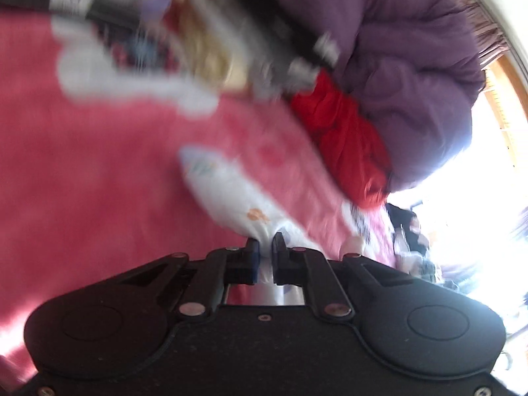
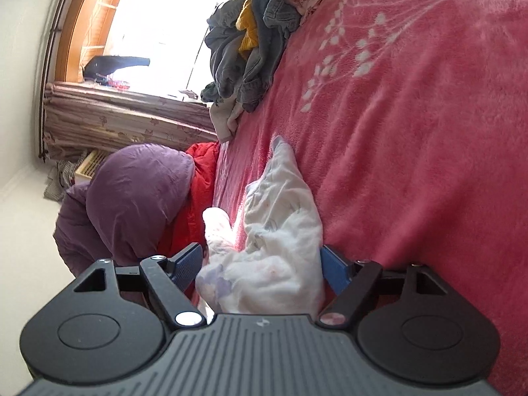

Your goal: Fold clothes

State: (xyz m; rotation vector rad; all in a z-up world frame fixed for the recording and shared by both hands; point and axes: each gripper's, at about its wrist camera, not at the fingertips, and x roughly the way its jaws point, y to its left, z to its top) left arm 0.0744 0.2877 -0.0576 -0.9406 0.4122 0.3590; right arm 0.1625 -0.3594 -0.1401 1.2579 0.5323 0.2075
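Observation:
A small white garment (image 1: pixel 231 194) with a faint coloured print lies crumpled on the pink bedspread (image 1: pixel 82 165). My left gripper (image 1: pixel 265 244) is shut on one bunched end of it, the cloth pinched between the two pads. In the right wrist view the same white garment (image 2: pixel 280 214) stretches away from me over the pink bedspread (image 2: pixel 412 132). My right gripper (image 2: pixel 260 257) stands open, its blue pads (image 2: pixel 333 270) spread wide on either side of the bunched cloth without pressing on it.
A purple quilt (image 2: pixel 138 191) and a red cloth (image 2: pixel 198 198) are heaped at the bed's edge, next to the garment. A pile of jeans and other clothes (image 2: pixel 250 43) lies farther along the bed. Beyond are a curtain (image 2: pixel 125 122) and a bright window (image 2: pixel 148 16).

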